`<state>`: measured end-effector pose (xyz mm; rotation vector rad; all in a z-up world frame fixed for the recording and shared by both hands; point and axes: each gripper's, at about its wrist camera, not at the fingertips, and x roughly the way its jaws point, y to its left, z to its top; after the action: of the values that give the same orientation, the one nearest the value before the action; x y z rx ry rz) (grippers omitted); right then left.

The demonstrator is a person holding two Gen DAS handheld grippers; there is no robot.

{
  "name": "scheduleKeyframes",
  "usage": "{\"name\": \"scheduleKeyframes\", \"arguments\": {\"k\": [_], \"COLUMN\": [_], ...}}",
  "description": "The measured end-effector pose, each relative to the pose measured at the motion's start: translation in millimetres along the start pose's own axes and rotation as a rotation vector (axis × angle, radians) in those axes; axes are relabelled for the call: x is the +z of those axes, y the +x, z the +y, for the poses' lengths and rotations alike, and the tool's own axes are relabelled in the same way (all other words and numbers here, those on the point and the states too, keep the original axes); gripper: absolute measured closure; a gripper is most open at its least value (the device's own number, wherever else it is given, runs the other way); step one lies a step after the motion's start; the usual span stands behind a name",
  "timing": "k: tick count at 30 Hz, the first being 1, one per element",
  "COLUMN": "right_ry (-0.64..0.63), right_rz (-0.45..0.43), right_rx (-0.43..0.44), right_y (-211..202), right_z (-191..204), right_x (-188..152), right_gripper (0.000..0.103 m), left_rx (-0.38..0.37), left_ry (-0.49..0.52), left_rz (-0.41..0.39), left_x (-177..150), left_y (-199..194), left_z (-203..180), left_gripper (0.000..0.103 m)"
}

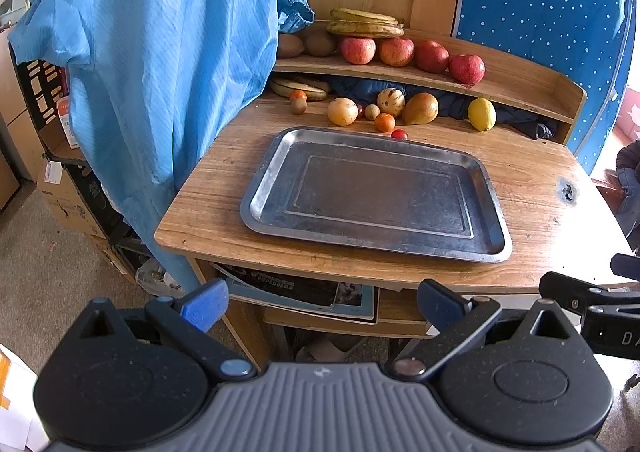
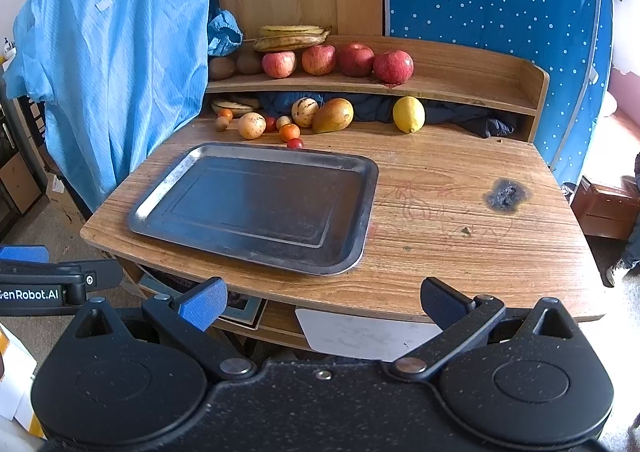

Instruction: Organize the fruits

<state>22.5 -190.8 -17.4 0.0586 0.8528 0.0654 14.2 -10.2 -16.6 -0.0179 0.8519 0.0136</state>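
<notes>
Both your grippers are spread wide and hold nothing: the left gripper (image 1: 322, 302) and the right gripper (image 2: 324, 302) hang before the near edge of the table (image 2: 460, 252). The metal tray (image 1: 280, 156) lies bare, long axis left to right. The loose fruits sit past its far rim, at about 12 o'clock from your left gripper and 11 o'clock from your right. The small red tomato (image 1: 399, 134) touches the rim; the lemon (image 2: 408, 114) stands apart at 1 o'clock, probably nearer your right.
</notes>
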Motion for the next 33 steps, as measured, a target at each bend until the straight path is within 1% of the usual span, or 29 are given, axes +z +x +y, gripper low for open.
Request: {"name": "scheduleKeyframes", "arguments": {"k": [10,21,26,33], "right_ry": [0.000,-0.018,-0.034,-0.093], "right_rz": [0.018,0.068,0.113,0.180], "right_rx": [-0.001,0.005,0.020,0.046], "right_y": [4,17,26,43], "right_z": [0,-1,-1,-1], "right_x": [1,2,0,0], "right_gripper": [0.000,0.000,0.000,0.000], "left_rx": [0.000,0.014,0.047,0.087], "left_ry": [-0.002,-0.022,-0.049,-0.097], "left_rz": [0.017,0.054,0.094,0.149], "left_x": [5,9,9,9], "left_y": [4,15,24,35], "left_z": [2,4,7,10], "left_gripper": [0.000,0.000,0.000,0.001]}}
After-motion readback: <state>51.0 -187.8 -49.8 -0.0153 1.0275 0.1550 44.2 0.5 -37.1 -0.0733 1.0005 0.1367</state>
